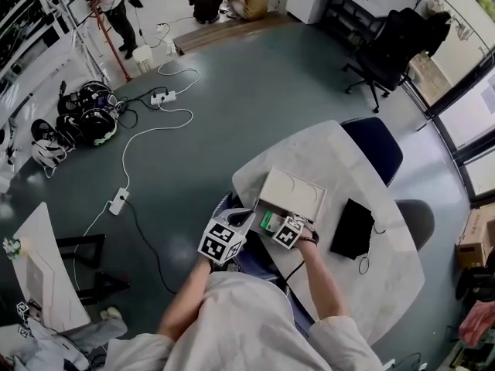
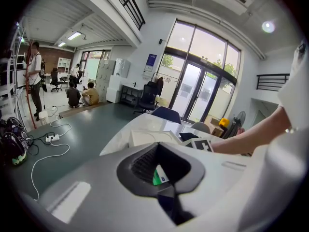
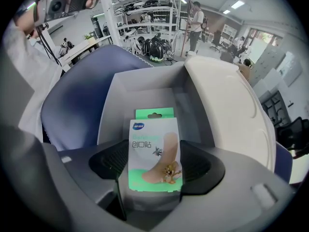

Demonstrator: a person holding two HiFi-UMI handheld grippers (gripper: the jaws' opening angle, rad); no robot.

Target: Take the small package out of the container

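Observation:
A white box [image 1: 292, 192] stands open on the white table [image 1: 387, 277], and its lid [image 3: 227, 100] lies folded back. The small green and white package [image 3: 154, 156] sits inside it [image 1: 267, 222]. My right gripper [image 3: 157, 166] reaches into the box [image 3: 145, 88] with its jaws spread wide. The package stands between the pads, and they do not visibly press on it. In the head view that gripper [image 1: 281, 226] is at the box's near opening. My left gripper [image 1: 241, 224] hangs at the box's near left corner. Its jaws [image 2: 159, 146] look shut, with nothing seen held.
A flat black item [image 1: 352, 229] lies on the table right of the box. A dark blue chair [image 1: 375, 145] stands behind the table, and another blue seat [image 3: 77, 105] is close to the near edge. Cables and a power strip [image 1: 118, 201] cross the floor. People stand far off.

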